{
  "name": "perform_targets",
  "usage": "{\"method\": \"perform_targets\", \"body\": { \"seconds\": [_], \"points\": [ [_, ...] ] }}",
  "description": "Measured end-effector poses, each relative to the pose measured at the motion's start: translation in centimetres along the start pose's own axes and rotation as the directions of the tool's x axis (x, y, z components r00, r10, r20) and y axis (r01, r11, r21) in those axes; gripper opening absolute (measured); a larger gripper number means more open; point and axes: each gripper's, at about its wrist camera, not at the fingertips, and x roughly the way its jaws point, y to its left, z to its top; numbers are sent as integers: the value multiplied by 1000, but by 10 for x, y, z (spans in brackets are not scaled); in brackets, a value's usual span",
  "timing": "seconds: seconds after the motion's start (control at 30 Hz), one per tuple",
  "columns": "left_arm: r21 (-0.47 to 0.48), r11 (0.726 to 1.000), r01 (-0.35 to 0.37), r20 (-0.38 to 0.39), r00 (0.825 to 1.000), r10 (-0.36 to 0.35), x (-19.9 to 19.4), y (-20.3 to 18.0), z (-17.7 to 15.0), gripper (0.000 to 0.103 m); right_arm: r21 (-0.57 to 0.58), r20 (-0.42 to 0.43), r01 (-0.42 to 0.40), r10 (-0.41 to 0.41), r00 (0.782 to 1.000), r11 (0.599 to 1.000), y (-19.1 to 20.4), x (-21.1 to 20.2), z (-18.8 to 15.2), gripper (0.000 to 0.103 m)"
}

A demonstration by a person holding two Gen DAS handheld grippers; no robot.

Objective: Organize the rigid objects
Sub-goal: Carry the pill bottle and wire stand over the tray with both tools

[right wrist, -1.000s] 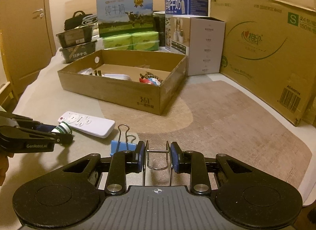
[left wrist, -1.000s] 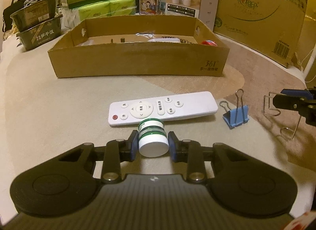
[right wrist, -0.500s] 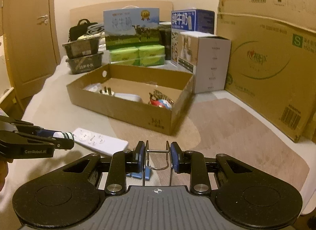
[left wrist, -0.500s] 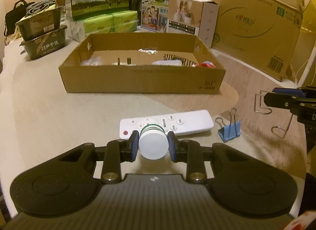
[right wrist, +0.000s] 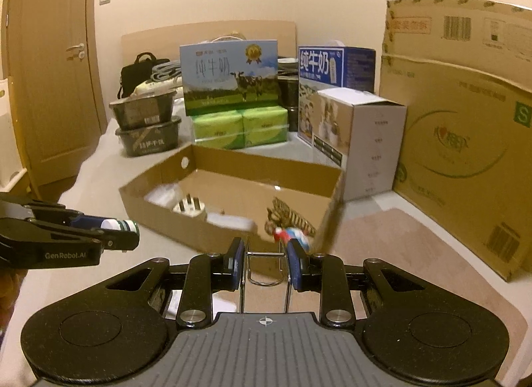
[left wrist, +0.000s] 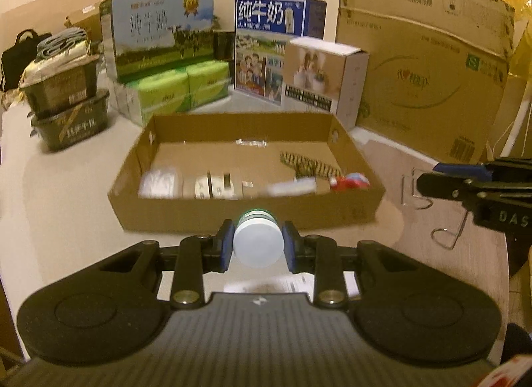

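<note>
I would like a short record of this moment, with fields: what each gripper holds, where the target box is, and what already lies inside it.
left gripper: shut on small bottle with white cap and green label, held in the air
right gripper: shut on wire metal rack
target: open cardboard box, ahead of both grippers
box contents: white plug adapter, striped toy, red and blue item, other white items, blurred

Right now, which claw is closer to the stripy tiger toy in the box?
Right, I think. The right claw, holding the wire rack, hovers just in front of the tiger toy at the cardboard box's near wall. The left claw, gripping the bottle, sits further left.
</note>
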Motion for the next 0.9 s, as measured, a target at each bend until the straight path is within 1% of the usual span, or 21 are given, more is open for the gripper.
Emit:
{"method": "perform_targets", "body": {
  "seconds": [0.23, 0.43, 0.63, 0.9],
  "points": [
    [20, 1000, 15, 20, 1000, -15, 20, 13, 35, 27, 18, 8, -32, 32, 999, 999, -1, 30, 30, 28],
    [36, 999, 15, 22, 1000, -16, 51, 26, 61, 27, 34, 1, -54, 54, 999, 998, -5, 64, 55, 28],
    [47, 999, 9, 9, 1000, -9, 89, 43, 77, 27, 65, -13, -63, 64, 998, 996, -11, 106, 73, 28],
    [45, 999, 6, -14, 1000, -6, 140, 65, 90, 27, 112, -65, -49, 57, 996, 992, -22, 166, 85, 28]
  ]
}}
